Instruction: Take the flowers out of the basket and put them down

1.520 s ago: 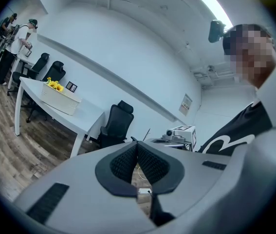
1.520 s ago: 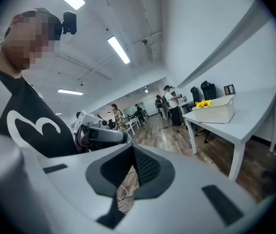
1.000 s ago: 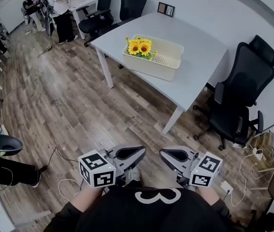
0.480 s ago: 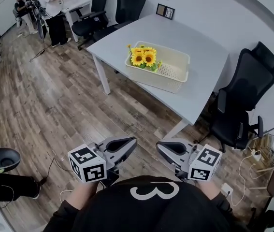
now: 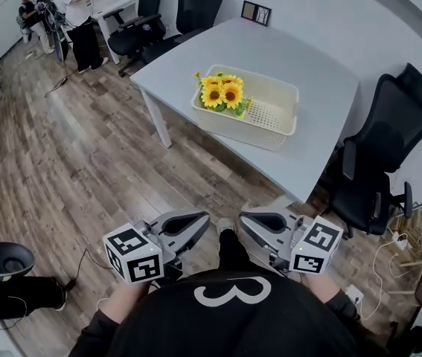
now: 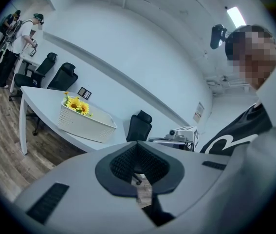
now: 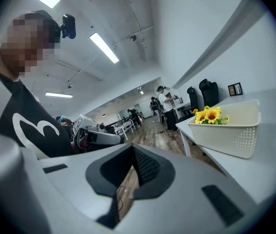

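A bunch of yellow sunflowers stands in the left end of a cream plastic basket on a grey table. Both grippers are held low, close to my body and well short of the table. The left gripper is shut with nothing in it, and so is the right gripper. In the left gripper view the sunflowers and basket show far off beyond the shut gripper. In the right gripper view the sunflowers and basket lie at the right, past the shut gripper.
A black office chair stands right of the table and two more behind it. A small picture frame sits on the table's far edge. People stand at the back left. Cables lie on the floor at right.
The table and basket have come nearer and shifted right in the head view. Both grippers stay shut and empty by my body.
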